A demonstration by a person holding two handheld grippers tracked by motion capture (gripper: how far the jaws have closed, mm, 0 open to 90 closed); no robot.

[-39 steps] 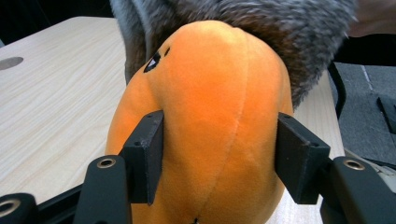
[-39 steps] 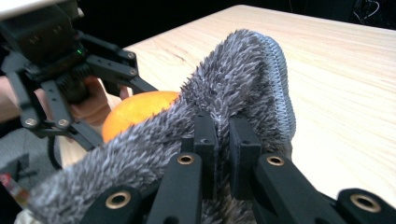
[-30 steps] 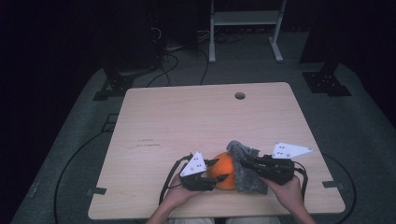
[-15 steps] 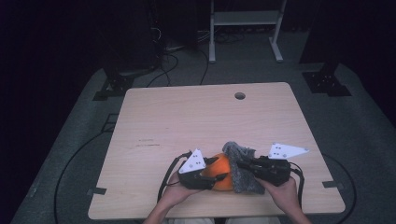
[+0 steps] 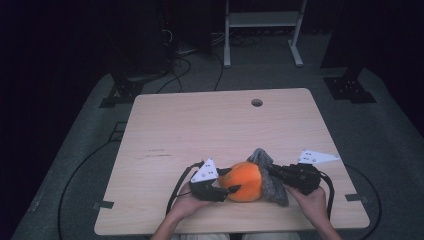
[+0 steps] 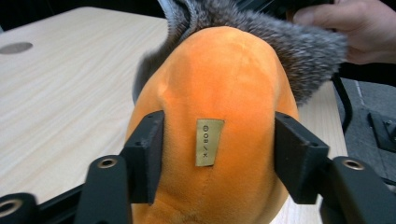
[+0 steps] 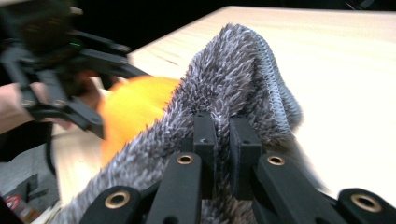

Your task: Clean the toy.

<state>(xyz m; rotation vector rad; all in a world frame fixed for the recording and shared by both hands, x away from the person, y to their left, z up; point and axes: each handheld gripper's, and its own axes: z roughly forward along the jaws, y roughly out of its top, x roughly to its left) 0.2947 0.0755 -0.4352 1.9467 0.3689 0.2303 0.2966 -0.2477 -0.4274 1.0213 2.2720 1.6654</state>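
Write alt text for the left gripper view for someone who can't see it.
An orange plush toy sits between the left gripper's two black jaws, which have just been closing and press its sides. A small tan label faces the camera; grey furry cloth drapes over the toy's far end, on a light wooden table.

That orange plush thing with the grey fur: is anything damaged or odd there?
No damage shows. The orange plush sits half in a grey furry cover, bunched where the right gripper pinches it; the left gripper straddles the plush.
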